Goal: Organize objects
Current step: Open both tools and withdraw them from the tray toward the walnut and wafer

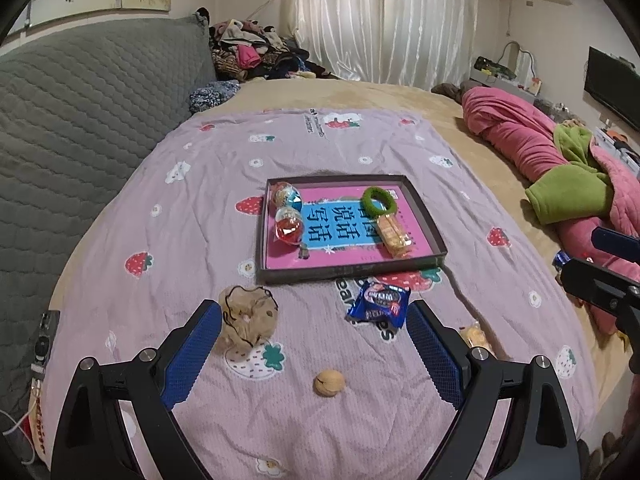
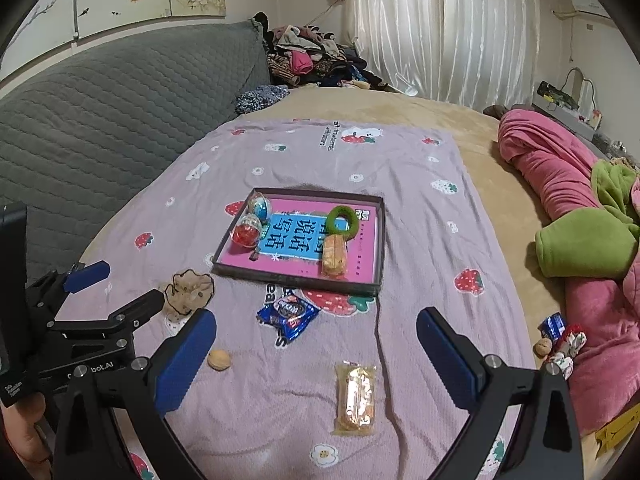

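Organising run, mid-sort. Both grippers hang above the strawberry-print sheet [image 1: 192, 240] on the bed, neither touching anything. Left gripper [image 1: 314, 334] released, jaws spread wide, nothing between them. Right gripper [image 2: 316, 338] likewise released and empty.

Tray [image 2: 378, 240] sits in the middle of the sheet. Already inside: two clear capsule toys [image 1: 286, 216] along the left wall, a green ring [image 1: 378, 199] and a wrapped biscuit bar [image 1: 394, 236] toward the right.

Still loose on the sheet: blue snack packet [image 2: 289, 315] just beside the tray's near wall; beige scrunchie [image 1: 250, 318] near my left gripper's left finger; walnut [image 1: 329, 383] lying ahead of and between the left gripper's fingers; second biscuit bar [image 2: 356, 398] between the right gripper's fingers. More small items lie off the sheet's right edge by the pink blanket [image 2: 560, 176]; possibly another walnut and packet, too small to be sure.

Judgement: I am between picks. Likeliest next targets are the walnut for the left gripper and the biscuit bar for the right. The walnut is round and may roll on the soft sheet, so I should descend straight and close evenly across its middle.
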`<state>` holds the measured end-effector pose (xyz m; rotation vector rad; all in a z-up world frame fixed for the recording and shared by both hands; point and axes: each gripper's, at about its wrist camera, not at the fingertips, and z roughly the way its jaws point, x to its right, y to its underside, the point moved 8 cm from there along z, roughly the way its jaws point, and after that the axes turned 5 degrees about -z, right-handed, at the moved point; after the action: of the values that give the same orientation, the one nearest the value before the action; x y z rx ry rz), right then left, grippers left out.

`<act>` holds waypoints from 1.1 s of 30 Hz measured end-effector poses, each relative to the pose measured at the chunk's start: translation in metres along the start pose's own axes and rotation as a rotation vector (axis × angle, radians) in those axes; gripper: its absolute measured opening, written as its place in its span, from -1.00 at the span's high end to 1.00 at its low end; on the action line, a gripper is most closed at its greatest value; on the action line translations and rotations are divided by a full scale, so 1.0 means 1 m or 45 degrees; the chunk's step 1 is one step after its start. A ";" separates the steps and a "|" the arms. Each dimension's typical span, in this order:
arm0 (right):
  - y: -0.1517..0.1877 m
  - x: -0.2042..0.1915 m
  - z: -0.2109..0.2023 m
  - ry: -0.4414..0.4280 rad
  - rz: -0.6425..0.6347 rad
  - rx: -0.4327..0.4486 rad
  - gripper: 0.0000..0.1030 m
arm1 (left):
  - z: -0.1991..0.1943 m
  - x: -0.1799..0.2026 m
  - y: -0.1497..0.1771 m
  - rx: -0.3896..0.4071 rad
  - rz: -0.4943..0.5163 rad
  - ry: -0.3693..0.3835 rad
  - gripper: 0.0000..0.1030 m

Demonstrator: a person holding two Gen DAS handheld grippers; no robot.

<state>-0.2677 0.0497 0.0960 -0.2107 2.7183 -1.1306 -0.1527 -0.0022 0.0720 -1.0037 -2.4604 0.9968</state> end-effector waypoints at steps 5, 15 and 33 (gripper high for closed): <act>0.014 0.001 -0.001 0.017 -0.008 -0.006 -0.97 | 0.002 0.004 0.017 -0.016 0.005 0.006 -0.82; 0.047 0.009 0.009 0.024 0.008 -0.037 -0.97 | 0.009 0.006 0.041 -0.044 0.000 0.009 -0.82; 0.103 0.019 0.051 0.018 0.060 -0.135 -0.97 | 0.043 0.009 0.085 -0.086 0.004 0.041 -0.82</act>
<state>-0.2801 0.0829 -0.0154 -0.1539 2.7828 -0.9804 -0.1388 0.0264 -0.0182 -1.0363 -2.4819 0.8969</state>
